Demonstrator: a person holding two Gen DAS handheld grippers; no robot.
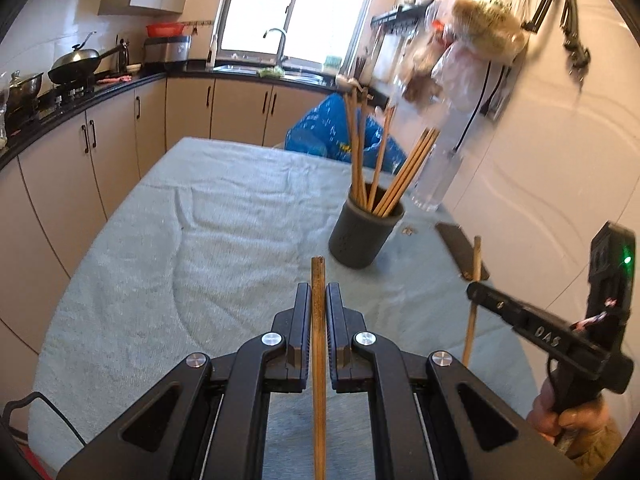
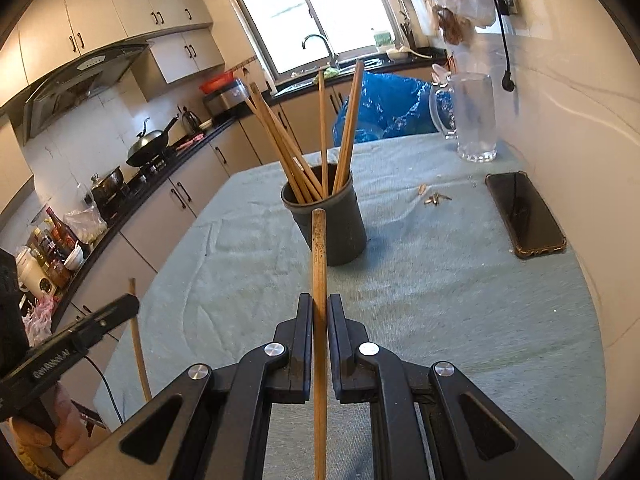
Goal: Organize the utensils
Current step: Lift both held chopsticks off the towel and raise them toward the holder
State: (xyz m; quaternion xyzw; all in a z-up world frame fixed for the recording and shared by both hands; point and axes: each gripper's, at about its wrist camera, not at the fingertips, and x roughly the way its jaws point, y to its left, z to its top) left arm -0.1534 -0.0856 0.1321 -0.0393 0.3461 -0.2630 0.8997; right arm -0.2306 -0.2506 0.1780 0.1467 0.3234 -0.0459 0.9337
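Each hand-held gripper, left (image 1: 319,312) and right (image 2: 319,312), is clamped on one chopstick (image 1: 318,344) standing upright; the holder (image 2: 326,216) sits ahead, nearer the right.

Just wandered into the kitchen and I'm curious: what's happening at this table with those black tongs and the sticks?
A person is tidying chopsticks, working a pair of tongs in each hand. The left tongs are shut on one wooden chopstick, and the right tongs are shut on another chopstick. Both are held above the cloth-covered table, short of the dark holder, which already has several chopsticks standing in it. A phone and a glass jug sit nearby.
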